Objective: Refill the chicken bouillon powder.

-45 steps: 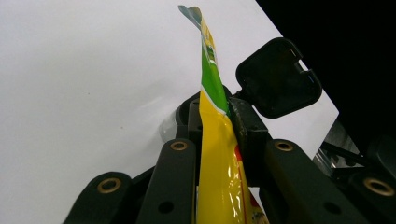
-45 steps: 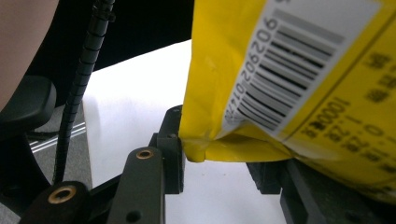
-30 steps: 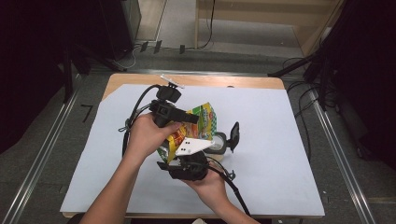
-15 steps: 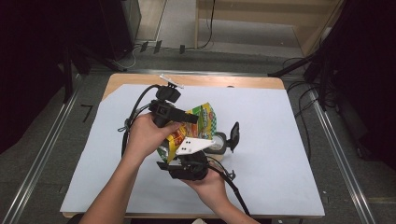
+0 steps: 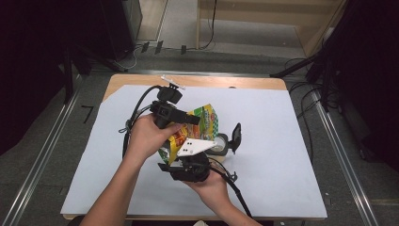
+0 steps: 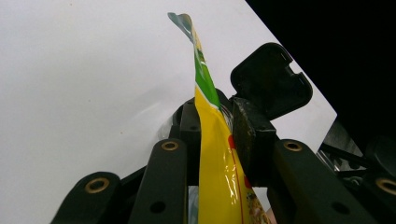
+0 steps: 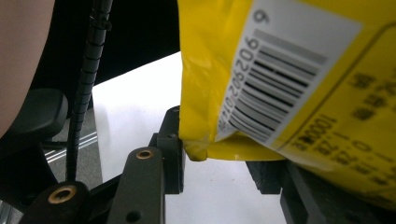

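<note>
Nothing much has shifted since the earlier frame: both hands hold their places over the table (image 5: 282,141), and the bag (image 5: 204,123) hangs between them just as before. Left gripper (image 6: 212,135) is clamped on the bag's thin edge, jaws tight either side. Right gripper (image 7: 219,158) has a lower corner between its jaws; whether they pinch it, I cannot tell. To pull it open well, keep the left grip firm and draw apart slowly. Up high you see the black clip (image 5: 234,137) beside the bag; the right gripper view gives the barcode (image 7: 275,88).
</note>
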Motion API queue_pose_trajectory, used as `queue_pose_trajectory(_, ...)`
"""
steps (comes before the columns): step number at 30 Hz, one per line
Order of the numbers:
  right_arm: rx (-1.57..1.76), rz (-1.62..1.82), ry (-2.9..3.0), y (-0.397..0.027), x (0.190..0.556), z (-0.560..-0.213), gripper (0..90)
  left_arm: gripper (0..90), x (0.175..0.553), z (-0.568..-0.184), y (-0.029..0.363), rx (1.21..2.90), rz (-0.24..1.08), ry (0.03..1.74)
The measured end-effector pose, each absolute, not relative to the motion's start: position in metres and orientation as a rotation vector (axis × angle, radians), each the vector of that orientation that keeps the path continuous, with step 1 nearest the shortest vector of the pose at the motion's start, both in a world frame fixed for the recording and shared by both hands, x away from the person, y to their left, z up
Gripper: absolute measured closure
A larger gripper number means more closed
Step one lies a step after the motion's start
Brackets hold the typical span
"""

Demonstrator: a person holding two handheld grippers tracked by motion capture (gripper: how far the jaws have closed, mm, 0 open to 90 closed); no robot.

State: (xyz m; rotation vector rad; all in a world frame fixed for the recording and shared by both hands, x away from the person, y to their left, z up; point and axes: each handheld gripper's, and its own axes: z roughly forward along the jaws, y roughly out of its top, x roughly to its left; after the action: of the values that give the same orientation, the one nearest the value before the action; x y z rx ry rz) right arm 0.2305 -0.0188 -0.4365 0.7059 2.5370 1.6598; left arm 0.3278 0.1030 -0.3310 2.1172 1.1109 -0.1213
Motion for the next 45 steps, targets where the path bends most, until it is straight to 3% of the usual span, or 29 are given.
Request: queue_pose_trajectory(45, 0.694, 1.651, 2.531, -0.0184, 0.2306, -0.4366, 63.2, 74.3, 0.3295, -0.3323, 0.1035, 2.117, -0.117, 1.111)
